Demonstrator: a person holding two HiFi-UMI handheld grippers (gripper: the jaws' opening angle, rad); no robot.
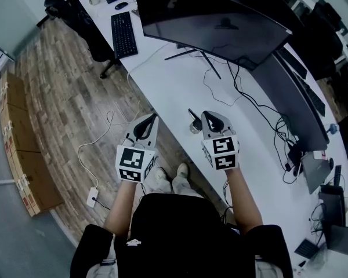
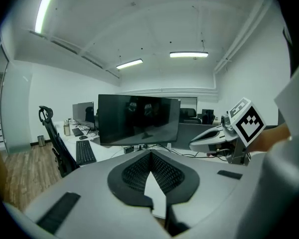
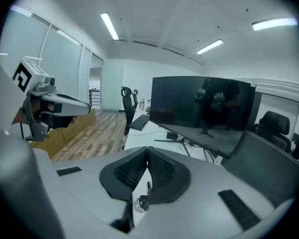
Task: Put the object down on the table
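At the white table [image 1: 180,80] edge, slim black object [image 1: 193,123] with silvery end beside right tongs [image 1: 210,118], closed, left tongs [image 1: 151,120] closed

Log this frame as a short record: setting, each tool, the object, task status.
setting: white table with a curved monitor and a keyboard
left tool: jaws together, nothing between them
right tool: jaws together at the tips
object: small, dark with a metal end, beside the right tool; it shows in the gap under that tool's jaws
task status: unclear whether the object is held or already on the table
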